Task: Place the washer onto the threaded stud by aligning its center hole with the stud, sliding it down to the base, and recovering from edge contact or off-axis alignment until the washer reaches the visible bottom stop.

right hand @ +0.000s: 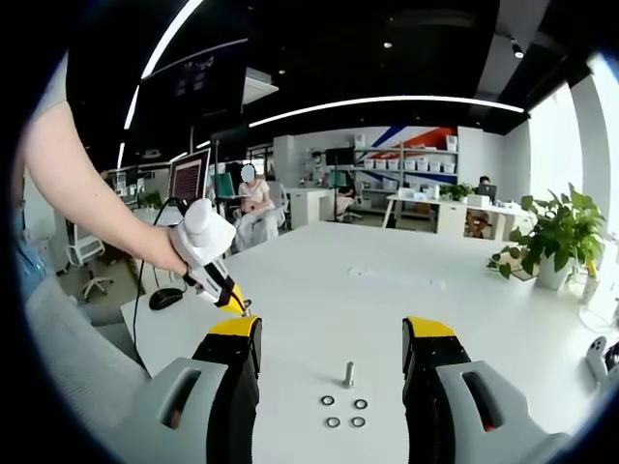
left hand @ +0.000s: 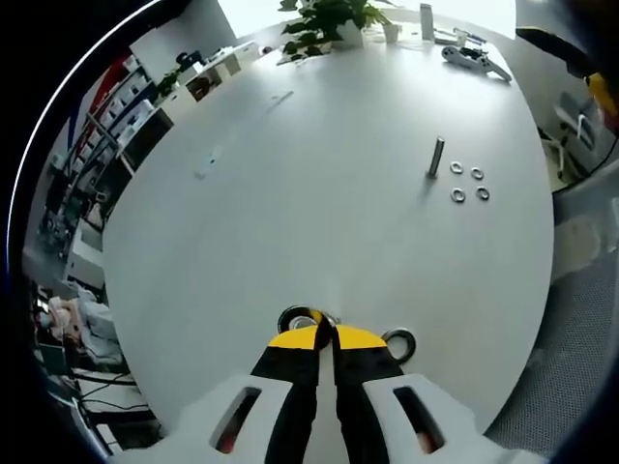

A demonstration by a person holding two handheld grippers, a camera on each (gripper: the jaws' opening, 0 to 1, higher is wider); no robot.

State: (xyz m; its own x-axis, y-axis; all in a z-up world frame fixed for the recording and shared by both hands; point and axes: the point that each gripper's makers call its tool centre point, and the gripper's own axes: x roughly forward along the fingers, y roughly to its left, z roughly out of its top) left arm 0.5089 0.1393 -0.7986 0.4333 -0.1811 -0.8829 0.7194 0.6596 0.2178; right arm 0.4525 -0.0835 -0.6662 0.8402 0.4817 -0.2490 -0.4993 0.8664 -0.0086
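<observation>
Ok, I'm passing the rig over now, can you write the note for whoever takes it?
Left hand-held gripper: jaws together, low over the white table, tips at some dark rings; whether it grips one cannot be told.
Right hand-held gripper: open, empty, facing the stud.
Threaded stud stands upright on the table, bare. Four washers lie flat beside its base, in a small cluster.
Done: nothing on the stud yet.
Left: pick a washer, line its hole up over the stud, slide it down to the base.
</observation>
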